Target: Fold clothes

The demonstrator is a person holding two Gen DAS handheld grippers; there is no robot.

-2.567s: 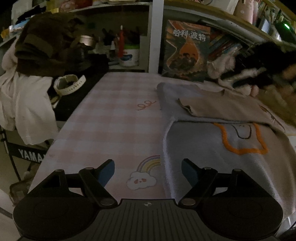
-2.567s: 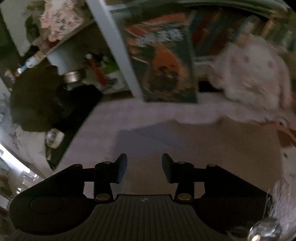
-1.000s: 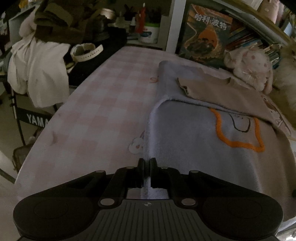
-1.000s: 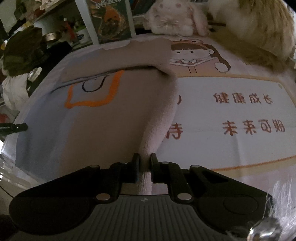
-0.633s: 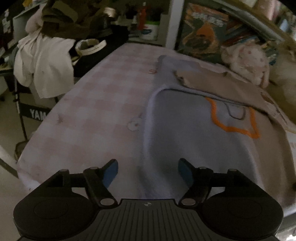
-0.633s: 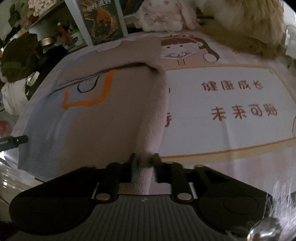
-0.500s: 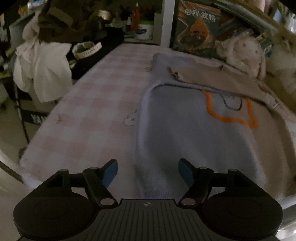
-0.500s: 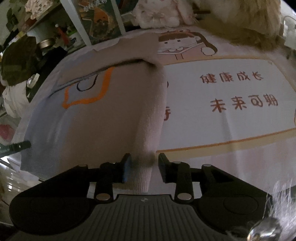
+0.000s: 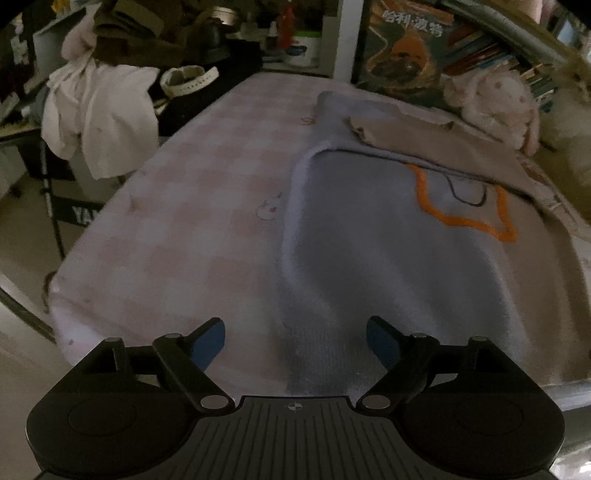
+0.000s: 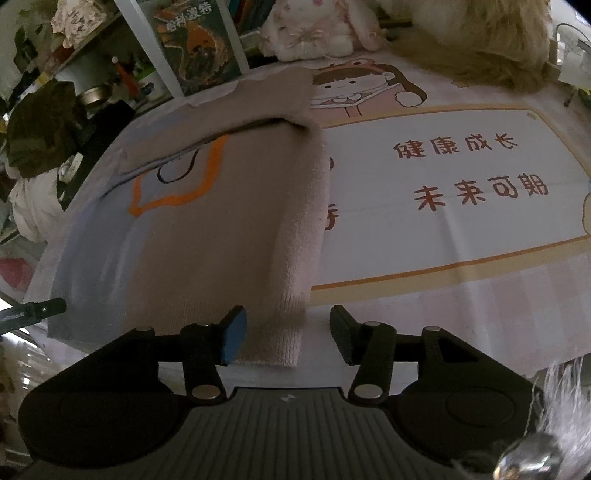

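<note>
A blue and beige sweater (image 9: 388,236) with an orange outline on its chest lies flat on the table, its sleeves folded across the top. It also shows in the right wrist view (image 10: 207,229). My left gripper (image 9: 294,339) is open over the sweater's near left hem corner, holding nothing. My right gripper (image 10: 287,334) is open, its fingers either side of the near right hem corner, which lies loose on the table.
A pink checked cloth (image 9: 192,221) covers the table's left part and a printed mat with a cartoon girl (image 10: 424,177) its right. A plush rabbit (image 10: 317,29), a book (image 9: 402,55) and shelves stand behind. White clothes (image 9: 99,110) hang at far left.
Both grippers were shut on the sweater's near hem corners one second ago. Both have opened, let the hem drop onto the table, and drawn back a little.
</note>
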